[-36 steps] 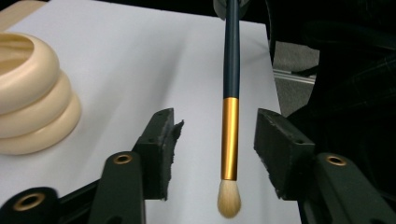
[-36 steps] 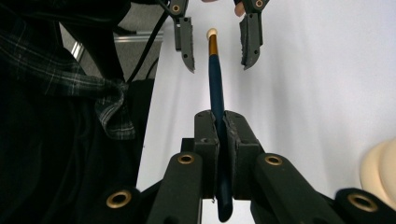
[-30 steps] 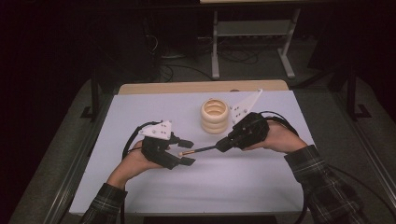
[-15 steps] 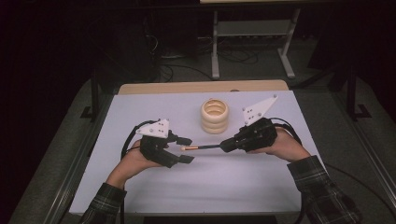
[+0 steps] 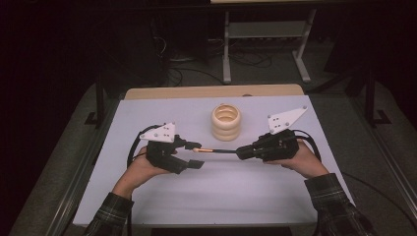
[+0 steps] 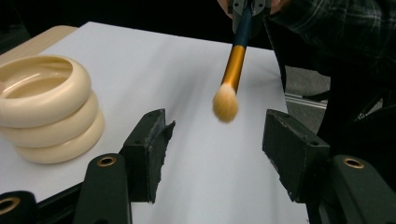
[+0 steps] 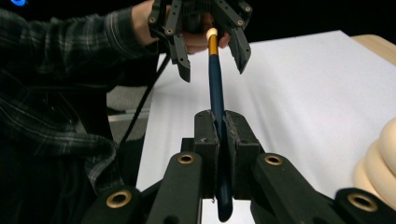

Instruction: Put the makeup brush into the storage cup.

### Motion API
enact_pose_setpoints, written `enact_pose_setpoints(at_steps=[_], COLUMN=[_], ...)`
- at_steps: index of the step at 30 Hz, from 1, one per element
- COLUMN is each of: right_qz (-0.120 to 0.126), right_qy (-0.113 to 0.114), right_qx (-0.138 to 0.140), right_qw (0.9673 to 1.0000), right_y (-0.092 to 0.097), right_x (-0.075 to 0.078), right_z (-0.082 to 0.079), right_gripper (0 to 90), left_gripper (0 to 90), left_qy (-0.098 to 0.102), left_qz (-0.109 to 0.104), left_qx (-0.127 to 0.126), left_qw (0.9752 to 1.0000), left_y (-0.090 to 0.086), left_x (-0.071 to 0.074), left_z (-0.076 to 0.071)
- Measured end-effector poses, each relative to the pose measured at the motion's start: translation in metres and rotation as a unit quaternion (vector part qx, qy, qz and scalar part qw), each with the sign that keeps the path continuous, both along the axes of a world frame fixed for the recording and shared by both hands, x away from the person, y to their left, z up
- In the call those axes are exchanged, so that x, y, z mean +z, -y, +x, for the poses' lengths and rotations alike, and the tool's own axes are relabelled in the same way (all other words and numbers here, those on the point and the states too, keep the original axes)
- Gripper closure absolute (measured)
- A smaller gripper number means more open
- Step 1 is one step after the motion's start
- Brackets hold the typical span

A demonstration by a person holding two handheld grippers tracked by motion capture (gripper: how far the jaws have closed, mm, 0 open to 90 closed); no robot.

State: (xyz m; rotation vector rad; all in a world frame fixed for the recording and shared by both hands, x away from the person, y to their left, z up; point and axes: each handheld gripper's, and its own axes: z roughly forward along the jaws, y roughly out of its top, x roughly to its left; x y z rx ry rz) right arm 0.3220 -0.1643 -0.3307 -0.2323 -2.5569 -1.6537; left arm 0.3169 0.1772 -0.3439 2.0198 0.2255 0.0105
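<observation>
A makeup brush point(image 5: 216, 151) with a dark blue handle, gold ferrule and cream bristles hangs level above the white table sheet point(image 5: 221, 196). My right gripper point(image 5: 240, 152) is shut on the brush's handle point(image 7: 215, 88). The bristles point(image 6: 225, 105) point into the gap of my left gripper point(image 5: 195, 155), which stands open. In the left gripper view, my left gripper point(image 6: 217, 140) has its pads well apart and clear of the bristles. The right gripper view shows my right gripper point(image 7: 222, 130) clamped on the handle, with the left gripper point(image 7: 210, 46) facing it at the brush's far end.
A stack of three cream rings point(image 5: 226, 122) stands just behind the brush at the table's middle, also seen as the ring stack point(image 6: 44, 107) and ring stack point(image 7: 380, 158). A metal stand point(image 5: 265, 44) and cables lie on the dark floor beyond the table.
My right gripper has shifted a little to the right and lower with the brush, which now lies more level. The left gripper has kept its place, still open.
</observation>
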Motion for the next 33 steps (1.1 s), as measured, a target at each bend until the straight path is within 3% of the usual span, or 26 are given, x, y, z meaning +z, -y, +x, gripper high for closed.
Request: enact_pose_setpoints(at_steps=[2, 15, 33], right_qz=[0.011, 0.018, 0.018], right_qy=[-0.001, -0.003, -0.003], right_qx=[-0.002, 0.002, 0.008], right_qw=[0.9999, 0.9998, 0.9998], right_y=[0.0015, 0.0027, 0.0019], right_x=[-0.0029, -0.0065, -0.0083], right_z=[0.0002, 0.0015, 0.0017], right_gripper=[83.9, 83.9, 83.9], left_gripper=[41.3, 50.6, 68.5], left_qy=[0.001, 0.016, 0.024], left_qz=[-0.003, -0.03, -0.043], left_qx=[0.0, 0.0, -0.01], left_qw=[1.0, 0.9994, 0.9987], left_y=[0.0003, 0.0004, 0.0013], left_x=[0.0002, 0.0043, 0.0092], left_z=[0.0001, -0.0013, -0.0026])
